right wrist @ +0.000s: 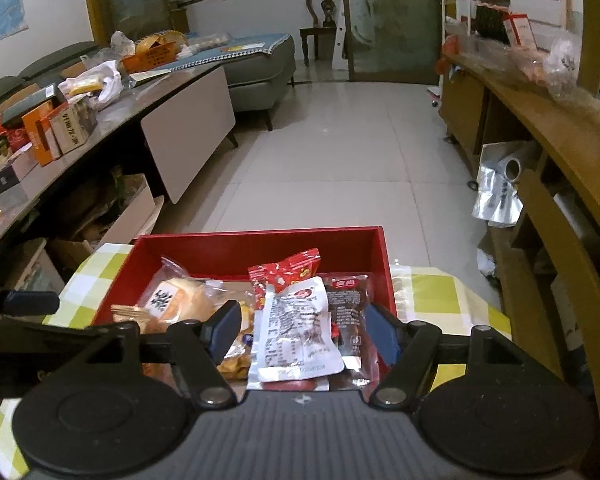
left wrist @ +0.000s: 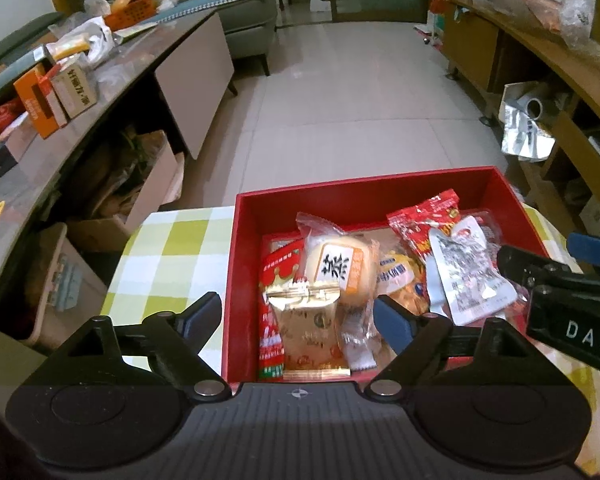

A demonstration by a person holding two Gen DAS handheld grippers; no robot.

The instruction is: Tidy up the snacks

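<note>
Your left gripper (left wrist: pixel 296 316) hangs wide open over the gold packet (left wrist: pixel 306 320), gripping nothing. Your right gripper (right wrist: pixel 304 332) is also open, straddling the silver packet (right wrist: pixel 294 332) without pinching. The snacks sit piled inside the red box (left wrist: pixel 364 192) on the checked cloth (left wrist: pixel 172 248), likely so they stay contained.

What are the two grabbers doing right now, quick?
Left gripper: open, holding nothing, above the gold packet in the red box.
Right gripper: open, empty, silver packet lying loose between its fingers.
</note>
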